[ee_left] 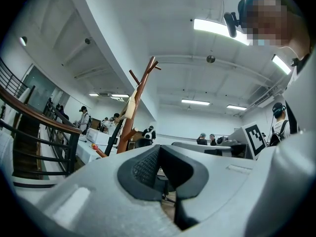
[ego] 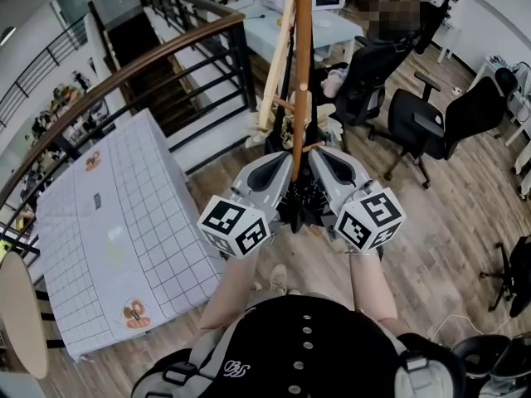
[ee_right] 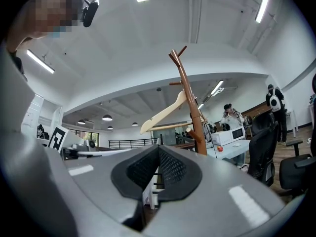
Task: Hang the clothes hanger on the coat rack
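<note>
Clothes hanger (ee_right: 165, 111) on coat rack (ee_right: 193, 118); left gripper (ego: 279, 159), right gripper (ego: 322, 153) level, closed, empty.

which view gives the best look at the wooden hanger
The right gripper view: the wooden hanger shows side-on, hung on the coat rack, shoulder and bar clear. The left gripper view shows only a foreshortened piece against the pole; the head view sees it edge-on from above.
</note>
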`<move>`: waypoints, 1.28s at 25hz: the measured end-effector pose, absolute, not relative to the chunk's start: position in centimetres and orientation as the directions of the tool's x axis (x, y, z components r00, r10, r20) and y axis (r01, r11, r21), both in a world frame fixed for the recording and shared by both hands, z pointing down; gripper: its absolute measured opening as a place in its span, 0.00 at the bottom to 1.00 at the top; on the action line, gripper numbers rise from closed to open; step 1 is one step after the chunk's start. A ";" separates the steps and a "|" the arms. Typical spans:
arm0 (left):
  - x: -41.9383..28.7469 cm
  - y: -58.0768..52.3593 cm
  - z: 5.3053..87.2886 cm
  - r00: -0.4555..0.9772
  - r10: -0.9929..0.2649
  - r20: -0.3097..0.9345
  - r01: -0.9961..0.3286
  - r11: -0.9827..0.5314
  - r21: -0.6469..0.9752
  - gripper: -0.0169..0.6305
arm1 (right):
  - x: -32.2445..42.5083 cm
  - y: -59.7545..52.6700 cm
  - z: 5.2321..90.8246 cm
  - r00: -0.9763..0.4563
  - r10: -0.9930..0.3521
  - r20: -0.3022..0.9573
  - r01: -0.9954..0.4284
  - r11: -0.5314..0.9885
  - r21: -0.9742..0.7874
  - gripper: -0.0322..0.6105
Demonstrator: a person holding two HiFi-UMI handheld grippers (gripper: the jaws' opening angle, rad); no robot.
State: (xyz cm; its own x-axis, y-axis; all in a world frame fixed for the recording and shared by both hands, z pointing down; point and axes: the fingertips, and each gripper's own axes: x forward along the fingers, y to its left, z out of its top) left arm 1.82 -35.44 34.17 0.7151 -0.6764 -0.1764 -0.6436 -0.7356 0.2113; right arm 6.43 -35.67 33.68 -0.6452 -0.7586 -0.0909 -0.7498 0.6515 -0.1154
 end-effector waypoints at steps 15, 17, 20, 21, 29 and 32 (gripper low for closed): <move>1.8 -36.4 34.6 0.724 -0.671 -0.161 -0.637 -0.740 0.216 0.02 | 6.0 -36.4 34.1 -0.648 -0.759 -0.071 -0.751 0.651 -0.105 0.05; 1.9 -36.5 34.7 0.725 -0.670 -0.156 -0.637 -0.740 0.217 0.02 | 5.8 -36.5 34.2 -0.651 -0.756 -0.069 -0.748 0.655 -0.105 0.05; 1.9 -36.6 34.8 0.727 -0.670 -0.148 -0.638 -0.740 0.214 0.02 | 5.8 -36.7 34.3 -0.653 -0.755 -0.067 -0.747 0.656 -0.110 0.05; 1.9 -36.7 34.8 0.729 -0.669 -0.146 -0.637 -0.741 0.213 0.02 | 5.8 -36.7 34.3 -0.652 -0.755 -0.067 -0.747 0.655 -0.112 0.05; 1.9 -37.1 34.9 0.729 -0.670 -0.138 -0.641 -0.740 0.205 0.02 | 5.6 -37.3 34.8 -0.656 -0.753 -0.051 -0.745 0.657 -0.112 0.05; 2.0 -37.3 35.1 0.730 -0.671 -0.133 -0.641 -0.739 0.207 0.02 | 5.8 -37.5 34.8 -0.654 -0.755 -0.051 -0.747 0.654 -0.119 0.05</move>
State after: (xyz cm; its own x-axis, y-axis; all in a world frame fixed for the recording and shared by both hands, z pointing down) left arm 1.97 -37.29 35.06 0.7298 -0.6706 -0.1330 -0.6411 -0.7389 0.2074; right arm 5.78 -37.51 34.77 -0.6537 -0.7550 -0.0511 -0.7466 0.6545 -0.1194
